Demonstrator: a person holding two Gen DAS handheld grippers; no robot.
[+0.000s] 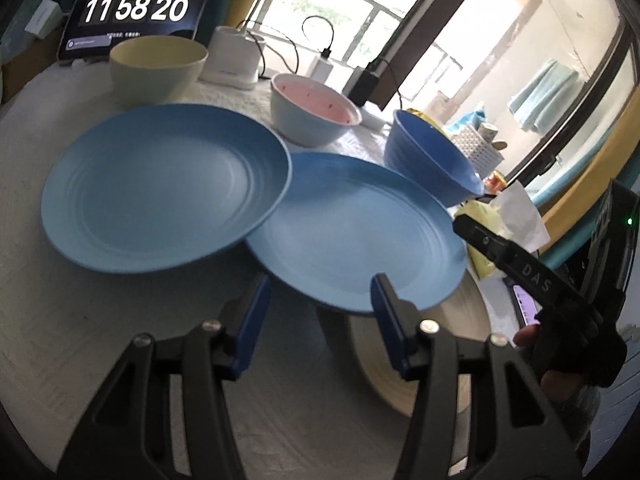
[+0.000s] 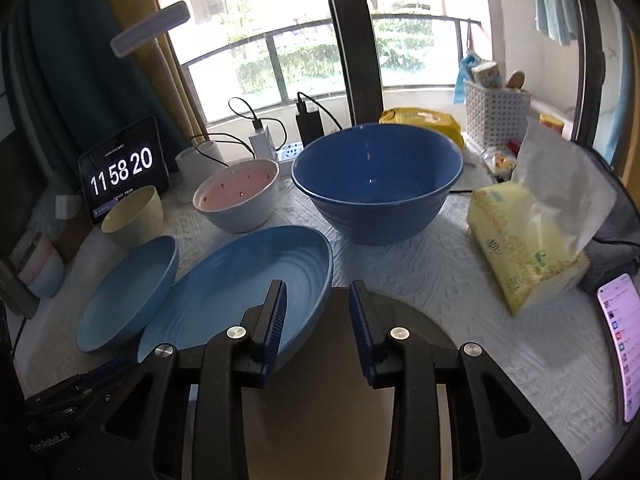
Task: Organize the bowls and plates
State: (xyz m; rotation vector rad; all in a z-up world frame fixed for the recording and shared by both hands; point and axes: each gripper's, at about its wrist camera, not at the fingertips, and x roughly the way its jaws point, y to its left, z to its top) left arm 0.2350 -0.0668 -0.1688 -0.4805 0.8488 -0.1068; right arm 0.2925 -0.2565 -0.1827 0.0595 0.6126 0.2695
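Observation:
Two light blue plates lie on the white cloth; the left plate overlaps the rim of the right plate. The right plate rests on a beige plate. Behind stand a cream bowl, a pink-lined bowl and a big dark blue bowl. My left gripper is open at the right plate's near rim, the rim lying between its fingers. My right gripper straddles that plate's right rim, its pads apart from it.
A tablet clock leans at the back left beside chargers and cables. A yellow tissue pack, a phone and a white basket sit to the right. Small stacked bowls stand at the far left.

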